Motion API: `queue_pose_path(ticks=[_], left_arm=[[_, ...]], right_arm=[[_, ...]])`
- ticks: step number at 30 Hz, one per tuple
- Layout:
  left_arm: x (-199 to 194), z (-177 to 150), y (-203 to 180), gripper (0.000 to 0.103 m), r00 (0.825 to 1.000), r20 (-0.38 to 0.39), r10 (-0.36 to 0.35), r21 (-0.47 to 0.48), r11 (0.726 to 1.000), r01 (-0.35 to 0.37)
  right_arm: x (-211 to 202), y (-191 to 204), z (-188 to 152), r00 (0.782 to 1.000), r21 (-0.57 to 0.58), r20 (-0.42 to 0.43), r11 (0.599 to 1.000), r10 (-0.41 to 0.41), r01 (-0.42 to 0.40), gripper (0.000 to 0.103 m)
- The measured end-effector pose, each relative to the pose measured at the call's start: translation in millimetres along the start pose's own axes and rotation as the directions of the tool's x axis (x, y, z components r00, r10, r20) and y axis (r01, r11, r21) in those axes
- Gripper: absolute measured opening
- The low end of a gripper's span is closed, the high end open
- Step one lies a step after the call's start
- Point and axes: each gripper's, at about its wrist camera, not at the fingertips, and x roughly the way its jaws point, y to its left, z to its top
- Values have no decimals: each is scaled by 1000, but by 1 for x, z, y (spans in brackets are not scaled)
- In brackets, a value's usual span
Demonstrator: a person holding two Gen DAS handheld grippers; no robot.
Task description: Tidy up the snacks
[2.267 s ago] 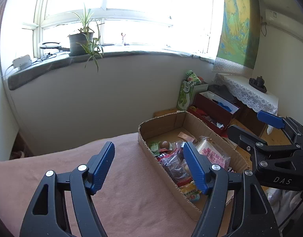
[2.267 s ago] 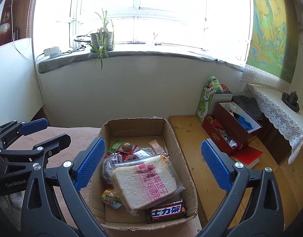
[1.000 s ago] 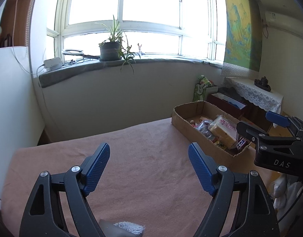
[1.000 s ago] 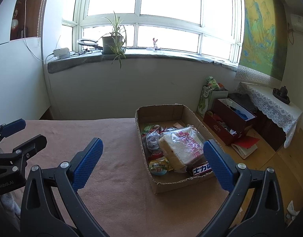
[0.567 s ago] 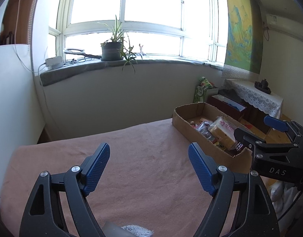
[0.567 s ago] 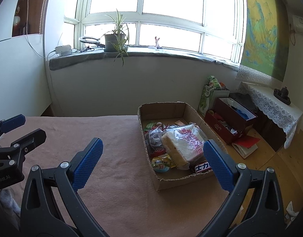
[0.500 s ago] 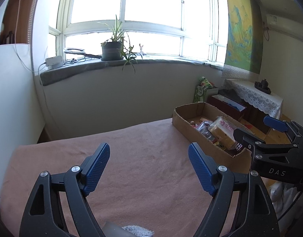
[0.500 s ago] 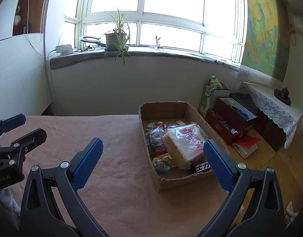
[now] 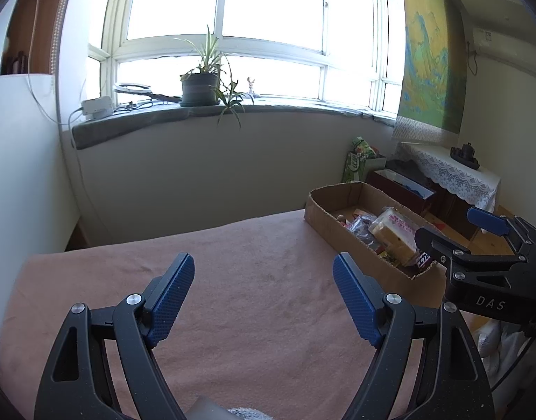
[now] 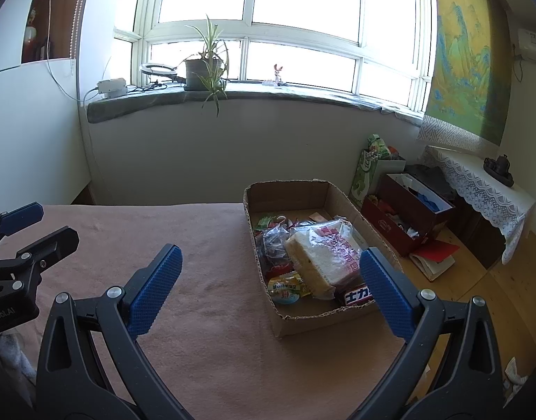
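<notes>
A shallow cardboard box (image 10: pixel 296 322) sits on the right side of a table covered in pink-brown cloth (image 10: pixel 205 280). It holds a bagged bread loaf (image 10: pixel 325 257), a dark chocolate bar (image 10: pixel 357 295), a round yellow-green snack (image 10: pixel 285 288) and several other packets. The box also shows in the left wrist view (image 9: pixel 341 234). My right gripper (image 10: pixel 266 283) is open and empty, well back from the box. My left gripper (image 9: pixel 262 294) is open and empty over bare cloth, left of the box.
A dark red box (image 10: pixel 408 213) and a green bag (image 10: pixel 367 171) stand on the wooden floor to the right. A side table with a lace cloth (image 10: pixel 478 182) is beyond. A potted plant (image 10: pixel 203 70) stands on the windowsill.
Both grippers have pulled back from over the box, which now looks smaller and farther away. In the last half second they hardly moved. Both stay open.
</notes>
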Motion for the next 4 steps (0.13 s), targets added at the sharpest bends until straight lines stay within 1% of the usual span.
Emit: queue_pose_path(ticks=[4], left_arm=[[2,0,1,82,1000,-7,2,-3,1000,-2]], right_arm=[[0,-1,-1,1000,-2,-5,1000,-1,1,103]])
